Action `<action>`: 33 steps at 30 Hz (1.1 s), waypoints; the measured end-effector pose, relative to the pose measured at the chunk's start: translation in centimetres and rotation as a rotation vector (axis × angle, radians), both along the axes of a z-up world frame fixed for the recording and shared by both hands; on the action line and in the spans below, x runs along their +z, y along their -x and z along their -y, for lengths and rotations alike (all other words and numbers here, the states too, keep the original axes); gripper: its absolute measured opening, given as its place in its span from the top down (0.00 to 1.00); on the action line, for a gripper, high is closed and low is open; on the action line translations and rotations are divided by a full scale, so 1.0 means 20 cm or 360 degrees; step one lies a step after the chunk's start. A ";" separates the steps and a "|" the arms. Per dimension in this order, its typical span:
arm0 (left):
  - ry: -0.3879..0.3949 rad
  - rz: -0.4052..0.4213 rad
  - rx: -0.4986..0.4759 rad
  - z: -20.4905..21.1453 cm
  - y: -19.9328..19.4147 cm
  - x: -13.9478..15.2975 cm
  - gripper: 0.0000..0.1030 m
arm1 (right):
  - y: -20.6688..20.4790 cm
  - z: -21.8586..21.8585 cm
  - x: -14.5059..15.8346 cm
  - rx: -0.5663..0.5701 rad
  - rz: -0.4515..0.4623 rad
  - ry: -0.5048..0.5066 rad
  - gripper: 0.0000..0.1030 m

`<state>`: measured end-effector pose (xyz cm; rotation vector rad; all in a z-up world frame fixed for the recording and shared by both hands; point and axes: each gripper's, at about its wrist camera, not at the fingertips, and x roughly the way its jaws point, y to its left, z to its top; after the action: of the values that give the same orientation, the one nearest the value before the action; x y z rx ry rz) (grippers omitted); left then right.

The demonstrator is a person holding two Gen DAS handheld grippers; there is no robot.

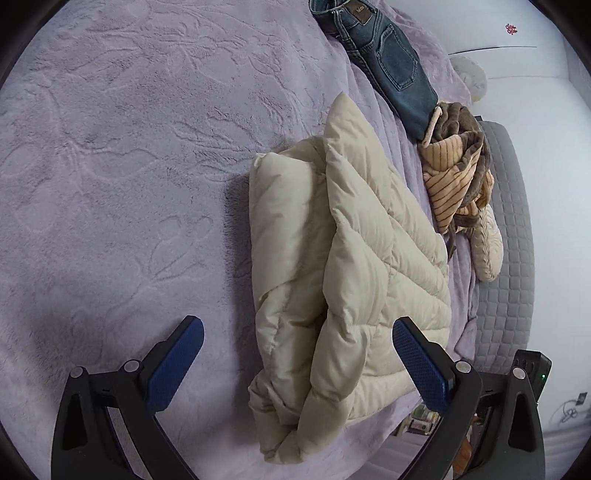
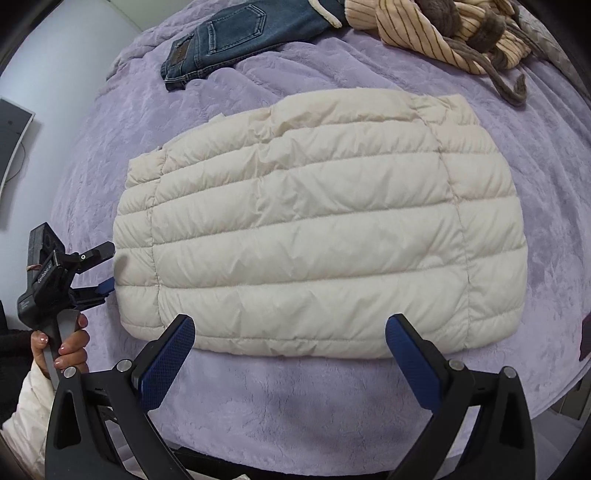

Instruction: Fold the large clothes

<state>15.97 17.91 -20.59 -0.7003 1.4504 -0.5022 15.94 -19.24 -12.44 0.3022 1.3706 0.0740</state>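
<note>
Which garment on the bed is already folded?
The cream puffer jacket: a neat quilted rectangle. The jeans lie unfolded, and the striped garment is a crumpled heap.

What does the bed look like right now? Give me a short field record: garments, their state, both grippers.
surface: purple plush blanket over the bed
main garment: cream puffer jacket, folded into a compact rectangle, lying flat
other garments: blue jeans and a striped tan and brown garment, both at the blanket's far edge, apart from the jacket
left gripper: open, holding nothing, at one short end of the jacket
right gripper: open, holding nothing, at the jacket's near long edge
</note>
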 end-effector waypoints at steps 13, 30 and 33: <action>0.0109 -0.0009 -0.0091 0.09 -0.11 -0.13 0.01 | -0.37 -0.03 -0.13 0.0157 0.0100 0.0083 0.78; 0.0072 0.0153 -0.0384 0.51 -0.17 0.00 0.54 | -0.42 0.04 -0.46 0.0033 0.0019 -0.0087 0.79; 0.0140 0.0260 -0.0431 0.59 -0.14 0.14 0.68 | -0.42 0.05 -0.47 0.0021 0.0015 -0.0088 0.79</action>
<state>18.67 6.11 -17.89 -0.5202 1.3816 -0.8184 24.25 -20.20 -21.89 0.3391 1.3631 0.1242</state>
